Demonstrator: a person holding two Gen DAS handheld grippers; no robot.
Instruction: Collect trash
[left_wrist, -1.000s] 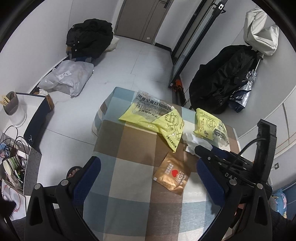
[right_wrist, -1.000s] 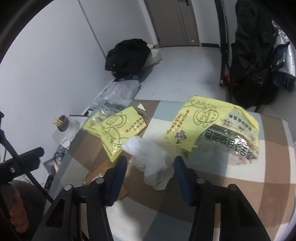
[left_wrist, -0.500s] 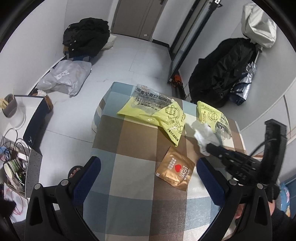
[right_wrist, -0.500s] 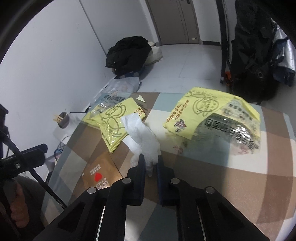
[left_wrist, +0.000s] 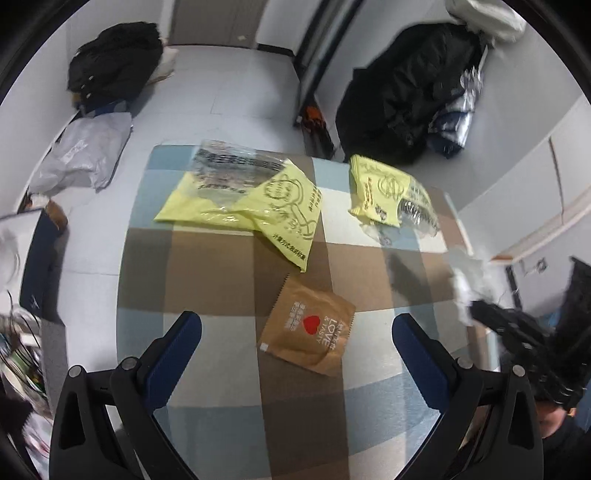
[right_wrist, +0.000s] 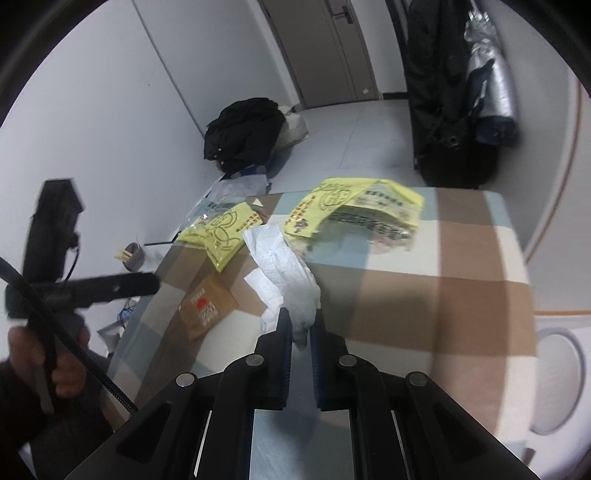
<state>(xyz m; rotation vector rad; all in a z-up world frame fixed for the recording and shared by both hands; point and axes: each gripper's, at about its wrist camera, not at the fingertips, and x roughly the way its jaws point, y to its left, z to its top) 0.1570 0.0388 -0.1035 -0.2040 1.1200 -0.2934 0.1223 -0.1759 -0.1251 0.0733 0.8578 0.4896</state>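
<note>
My right gripper (right_wrist: 300, 325) is shut on a crumpled white tissue (right_wrist: 284, 266) and holds it above the checked table (right_wrist: 443, 295); the tissue also shows in the left wrist view (left_wrist: 469, 280), off the table's right edge. My left gripper (left_wrist: 295, 328) is open and empty above the table's near part. A brown sachet with a red heart (left_wrist: 308, 328) lies between its fingers; it also shows in the right wrist view (right_wrist: 205, 310). Two yellow wrappers lie farther back: a large one (left_wrist: 251, 199) and a smaller one (left_wrist: 388, 195).
The checked table (left_wrist: 207, 266) stands on a pale floor. A black coat and a folded umbrella (left_wrist: 413, 96) hang at the right wall. A black pile (left_wrist: 114, 59) and a grey bag (left_wrist: 81, 155) lie on the floor at the left. A round white bin (right_wrist: 557, 376) shows at the right.
My right gripper closed on the white tissue, lifted it off the table and carried it to the right, beyond the table edge. My left gripper stayed open and drew slightly nearer the sachet.
</note>
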